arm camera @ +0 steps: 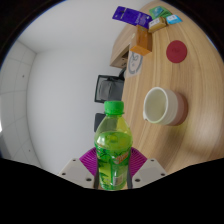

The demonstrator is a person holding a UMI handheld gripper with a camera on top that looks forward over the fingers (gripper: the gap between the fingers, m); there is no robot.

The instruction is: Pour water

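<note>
A green plastic bottle (112,145) with a green cap stands upright between my fingers, and my gripper (112,163) is shut on it, the purple pads (88,160) pressing its lower body from both sides. The bottle is lifted above the floor, left of the table. A white cup (162,104) sits on the round wooden table (190,85), ahead and to the right of the bottle. The cup looks empty inside.
At the far side of the table stand a purple box (130,15), an orange carton (143,41), a teal box (166,18) and a red coaster (177,51). A white clock-like object (134,62) sits near the table's edge. A dark chair (109,87) stands behind the bottle.
</note>
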